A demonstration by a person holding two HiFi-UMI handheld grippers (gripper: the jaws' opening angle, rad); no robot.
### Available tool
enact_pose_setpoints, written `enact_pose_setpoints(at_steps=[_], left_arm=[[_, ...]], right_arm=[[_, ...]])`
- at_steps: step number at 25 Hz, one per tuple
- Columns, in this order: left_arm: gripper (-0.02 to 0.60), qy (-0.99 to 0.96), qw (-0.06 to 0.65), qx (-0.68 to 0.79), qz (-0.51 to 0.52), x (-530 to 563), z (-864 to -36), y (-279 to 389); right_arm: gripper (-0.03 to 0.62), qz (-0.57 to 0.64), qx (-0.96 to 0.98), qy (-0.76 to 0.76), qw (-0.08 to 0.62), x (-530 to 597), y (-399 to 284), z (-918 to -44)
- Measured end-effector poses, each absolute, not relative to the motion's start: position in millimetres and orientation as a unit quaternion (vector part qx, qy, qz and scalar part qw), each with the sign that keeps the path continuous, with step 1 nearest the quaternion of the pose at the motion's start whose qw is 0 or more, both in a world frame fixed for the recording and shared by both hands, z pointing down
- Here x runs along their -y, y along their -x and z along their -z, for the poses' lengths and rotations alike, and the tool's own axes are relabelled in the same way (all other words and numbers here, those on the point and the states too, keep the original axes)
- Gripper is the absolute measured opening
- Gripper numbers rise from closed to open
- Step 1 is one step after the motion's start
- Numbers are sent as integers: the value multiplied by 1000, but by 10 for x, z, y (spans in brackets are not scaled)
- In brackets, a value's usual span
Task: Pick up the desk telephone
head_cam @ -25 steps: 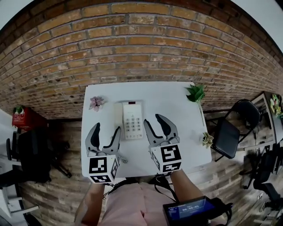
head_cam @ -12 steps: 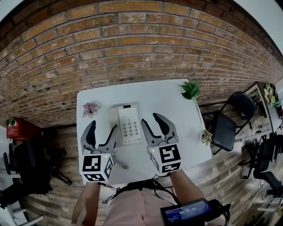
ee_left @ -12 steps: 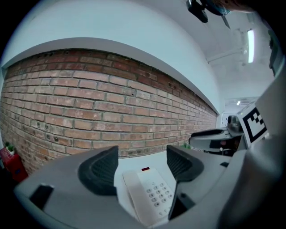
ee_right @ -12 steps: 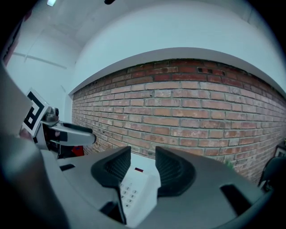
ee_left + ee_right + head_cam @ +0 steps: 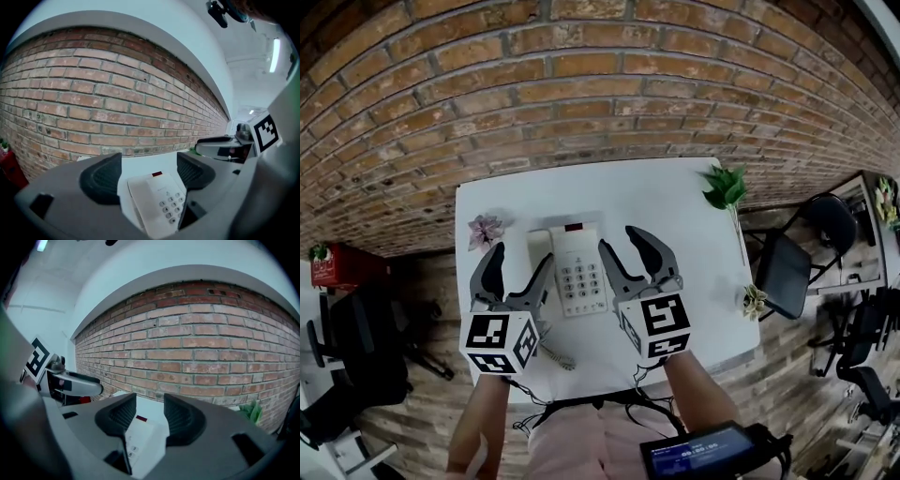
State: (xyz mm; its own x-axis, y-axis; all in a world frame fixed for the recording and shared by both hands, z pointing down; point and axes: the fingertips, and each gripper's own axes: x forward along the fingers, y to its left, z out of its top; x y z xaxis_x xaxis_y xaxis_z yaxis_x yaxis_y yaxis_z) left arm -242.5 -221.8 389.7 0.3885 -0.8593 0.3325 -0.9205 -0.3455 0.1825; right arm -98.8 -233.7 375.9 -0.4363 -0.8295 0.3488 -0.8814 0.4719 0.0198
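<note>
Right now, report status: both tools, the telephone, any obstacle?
Left tool open, jaws just opening wider, nothing gripped. Right tool open, empty. Desk telephone flat on table, between both tools. Nothing blocks it.

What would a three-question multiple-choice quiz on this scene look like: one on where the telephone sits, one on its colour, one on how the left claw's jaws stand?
1. Where on the table does the desk telephone lie?
A. far left corner
B. middle, between the left gripper and the right gripper
C. right edge

2. What colour is its casing?
A. black
B. white
C. red

3. How do the left gripper's jaws stand?
A. shut, empty
B. clamped on the telephone
C. apart, pressing on nothing

Answers:
1 B: the head view shows it mid-table, with a gripper on either side.
2 B: the casing is white in every view.
3 C: the left gripper view shows them well apart, just opened further, touching nothing.
</note>
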Motion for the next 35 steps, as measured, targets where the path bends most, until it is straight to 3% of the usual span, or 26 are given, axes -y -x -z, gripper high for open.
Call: enact_pose_setpoints(at_steps=[17,25,31,35], left_arm=[[425,-787,306,512,-158,2496,-5152,2354],[443,-784,376,476,-130,2501,-5349,2293],[442,-764,486,416,-90,2430,-5506,2179],[442,-762,501,402,-88,2420,-5526,2139]], right_arm=[[282,-239,843,-435,207,2614,1138,-5033],[306,-316,836,-400,202,2557,1223,-5371],[305,-366,831,-376,183,2546,1240,-5430],[305,-384,831,-362,179,2547,1248,-5446]])
